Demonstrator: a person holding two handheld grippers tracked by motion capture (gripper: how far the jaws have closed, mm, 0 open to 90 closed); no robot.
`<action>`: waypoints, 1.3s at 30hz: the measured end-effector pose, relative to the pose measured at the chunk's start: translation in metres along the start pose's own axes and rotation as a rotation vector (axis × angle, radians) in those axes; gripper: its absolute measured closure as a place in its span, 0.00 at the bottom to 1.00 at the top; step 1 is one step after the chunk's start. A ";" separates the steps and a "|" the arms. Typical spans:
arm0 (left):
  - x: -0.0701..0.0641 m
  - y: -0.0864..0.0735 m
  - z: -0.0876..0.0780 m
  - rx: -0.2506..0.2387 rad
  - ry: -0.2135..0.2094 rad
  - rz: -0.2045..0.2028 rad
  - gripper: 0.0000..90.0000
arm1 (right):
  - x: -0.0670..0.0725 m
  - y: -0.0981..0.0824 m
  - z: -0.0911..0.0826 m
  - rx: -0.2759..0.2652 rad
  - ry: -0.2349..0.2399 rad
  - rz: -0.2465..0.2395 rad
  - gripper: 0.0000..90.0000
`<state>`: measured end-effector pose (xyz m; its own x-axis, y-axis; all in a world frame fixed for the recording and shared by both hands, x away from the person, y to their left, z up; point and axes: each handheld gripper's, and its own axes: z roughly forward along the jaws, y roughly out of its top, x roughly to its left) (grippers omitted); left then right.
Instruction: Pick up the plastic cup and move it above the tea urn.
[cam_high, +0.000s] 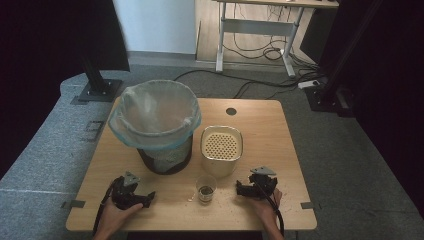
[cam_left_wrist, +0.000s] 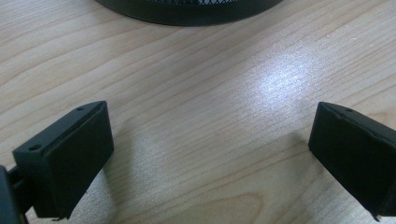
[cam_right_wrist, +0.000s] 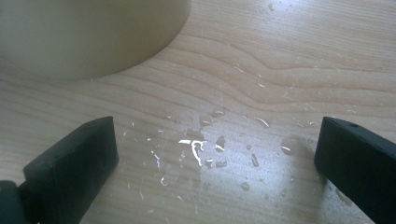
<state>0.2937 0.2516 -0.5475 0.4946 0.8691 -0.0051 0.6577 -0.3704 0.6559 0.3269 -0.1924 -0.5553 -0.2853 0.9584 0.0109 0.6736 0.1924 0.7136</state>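
Note:
A black bin (cam_high: 165, 155) lined with a clear bag (cam_high: 155, 112) stands at the table's left middle. Beside it on the right sits a cream container (cam_high: 221, 147) with a perforated top. A small clear glass (cam_high: 205, 189) with dark residue stands near the front edge. My left gripper (cam_high: 145, 200) rests on the table at the front left, its jaws wide apart (cam_left_wrist: 210, 154) over bare wood, with the bin's base (cam_left_wrist: 187, 11) ahead. My right gripper (cam_high: 242, 189) sits at the front right, open (cam_right_wrist: 215, 158), with the cream container (cam_right_wrist: 88, 32) close ahead on the left.
Water drops and smears (cam_right_wrist: 205, 149) lie on the wood between the right jaws. The table (cam_high: 260, 125) has a cable hole (cam_high: 230, 111) at the back. Around it are grey floor, black stands and a desk with cables (cam_high: 260, 47) behind.

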 end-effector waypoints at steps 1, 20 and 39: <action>0.000 0.000 0.000 0.000 0.000 -0.001 0.00 | 0.000 -0.001 -0.001 0.003 -0.004 0.007 0.00; -0.002 0.000 -0.001 -0.021 0.021 -0.025 0.07 | 0.055 -0.015 -0.050 -0.183 0.377 -0.118 0.16; 0.000 0.002 0.000 -0.017 0.012 -0.011 0.06 | 0.110 0.002 -0.021 -0.204 0.472 -0.271 0.38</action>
<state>0.2950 0.2509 -0.5469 0.4807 0.8769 -0.0038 0.6533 -0.3552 0.6686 0.2826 -0.0908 -0.5375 -0.7342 0.6734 0.0868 0.4025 0.3288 0.8543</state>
